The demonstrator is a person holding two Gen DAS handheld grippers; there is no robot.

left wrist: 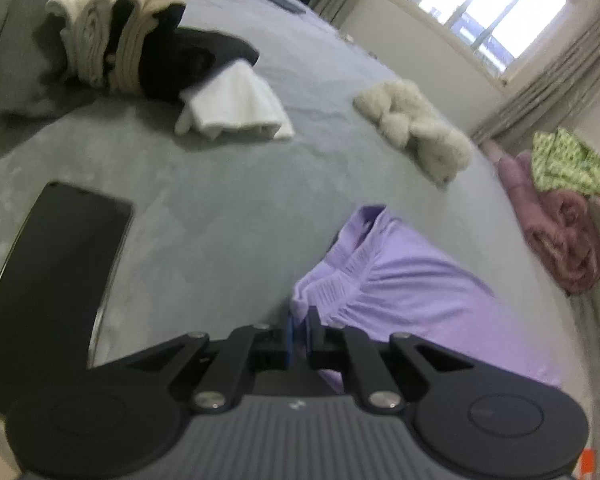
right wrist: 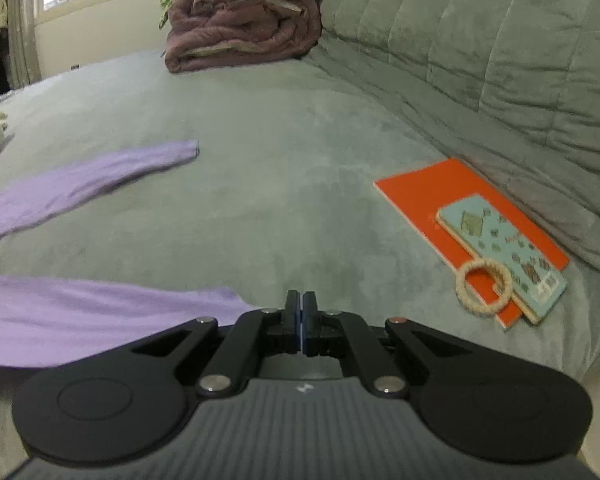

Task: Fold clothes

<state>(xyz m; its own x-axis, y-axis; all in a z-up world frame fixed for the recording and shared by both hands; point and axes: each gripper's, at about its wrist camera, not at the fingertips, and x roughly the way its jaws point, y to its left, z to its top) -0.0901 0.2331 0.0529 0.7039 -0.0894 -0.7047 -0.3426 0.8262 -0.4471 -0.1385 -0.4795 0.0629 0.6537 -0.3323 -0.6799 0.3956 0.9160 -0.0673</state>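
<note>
The left gripper [left wrist: 299,330] has its fingers drawn close on the edge of the purple top [left wrist: 400,292], and it looks like a pinch at the gathered, ribbed hem. The blue pads sit right at the fabric, though a sliver of gap shows between them, so I judge the grip a thin one. The right gripper [right wrist: 301,320] is pressed fully together with nothing visible between the pads; the purple cloth lies just left of it, apparently not caught.

To do this fold well, I'd say lift that pinched corner only a little, carry it across the body of the top, and keep the cloth taut so it doesn't bunch. The right side wants its own hold on the matching edge first.

The top lies flat on the grey bedspread [left wrist: 220,200], soft and thin, lilac, with one long sleeve [right wrist: 100,176] stretched out away from the body. Relative to the top: the black phone [left wrist: 56,272] lies to its left, the folded white cloth [left wrist: 236,108] beyond it, the fluffy cream item [left wrist: 416,128] farther off.
</note>
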